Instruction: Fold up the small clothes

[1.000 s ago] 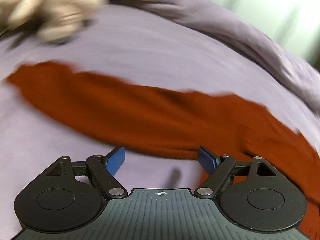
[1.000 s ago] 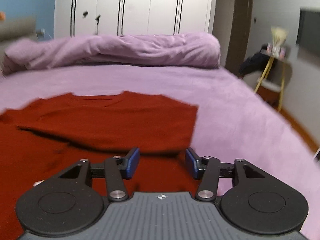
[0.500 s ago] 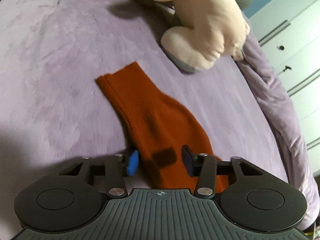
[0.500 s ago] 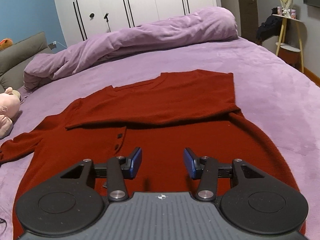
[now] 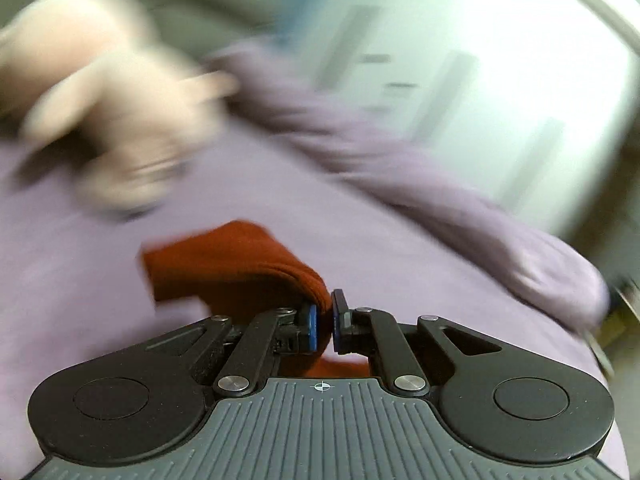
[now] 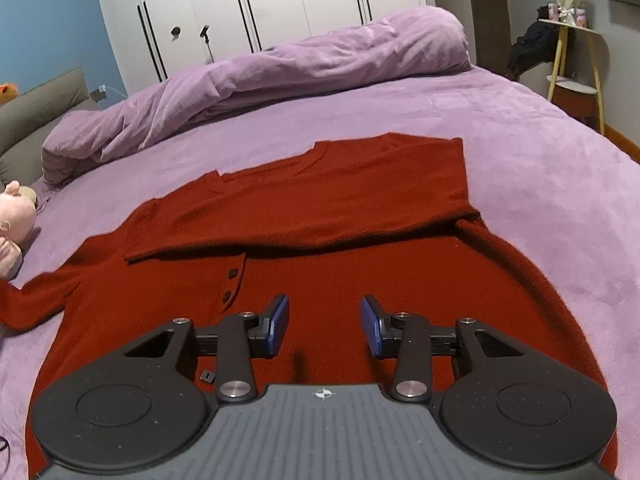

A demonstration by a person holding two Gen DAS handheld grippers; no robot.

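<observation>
A rust-red buttoned sweater lies flat on the purple bed, its right sleeve folded across the chest. In the blurred left wrist view my left gripper is shut on the end of the other red sleeve, which hangs lifted above the bed. In the right wrist view my right gripper hovers over the sweater's lower body with its jaws closing; nothing is between the blue pads. That same far sleeve trails off the picture's left edge.
A rolled purple duvet lies along the far side of the bed. A pink plush toy sits at the left, near the sleeve. White wardrobe doors stand behind, and a small side table stands at the right.
My left gripper has shut on the sleeve's end and lifted it off the bed, the view swinging up. My right gripper's jaws have narrowed a little over the sweater's body.
</observation>
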